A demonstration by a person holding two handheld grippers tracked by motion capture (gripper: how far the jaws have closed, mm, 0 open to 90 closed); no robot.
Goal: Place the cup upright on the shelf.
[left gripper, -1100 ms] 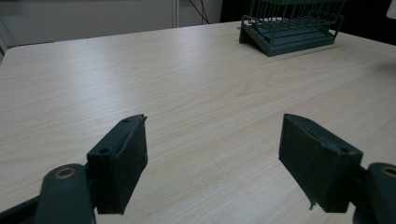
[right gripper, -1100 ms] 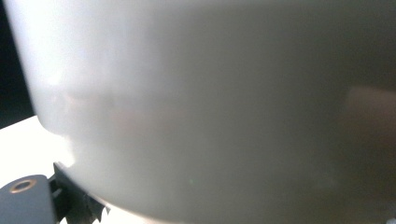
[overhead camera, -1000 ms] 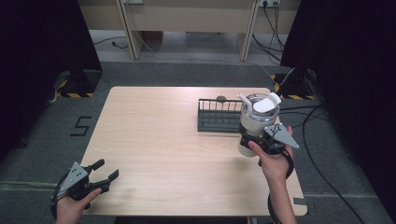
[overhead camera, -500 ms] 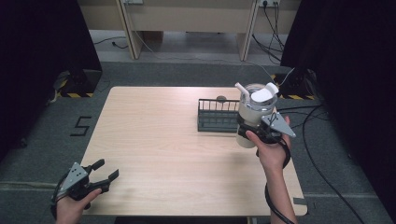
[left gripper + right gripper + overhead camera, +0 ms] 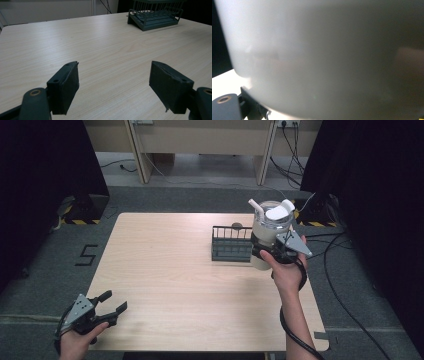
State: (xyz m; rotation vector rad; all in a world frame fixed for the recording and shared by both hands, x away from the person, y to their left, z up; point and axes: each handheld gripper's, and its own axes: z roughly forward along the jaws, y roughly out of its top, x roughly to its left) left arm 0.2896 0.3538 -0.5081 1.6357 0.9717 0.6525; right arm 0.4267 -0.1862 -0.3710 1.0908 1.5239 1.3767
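Presently the white tumbler (image 5: 266, 237), with its straw and flip lid up top, is sitting upright in the right gripper (image 5: 272, 254), jaws clamping its lower body. It is hanging above the table (image 5: 165, 270) at the right side, roughly three o'clock from the table's middle, with its base looking clear of the wood. In the right gripper view the tumbler's pale wall (image 5: 324, 55) is pressing right up against the camera, blurred, with one black jaw peeking out at seven o'clock.

Just beside the tumbler, at nine o'clock from it, the dark wire rack (image 5: 231, 244) is standing on the tabletop; whether the two are touching is not readable.

Well apart, at the table's seven o'clock corner, the left gripper (image 5: 107, 306) is resting in the person's hand, jaws spread wide and gripping nothing. Its own view is showing bare wood between both pads (image 5: 65, 87), with the rack (image 5: 155, 15) far off at one o'clock.
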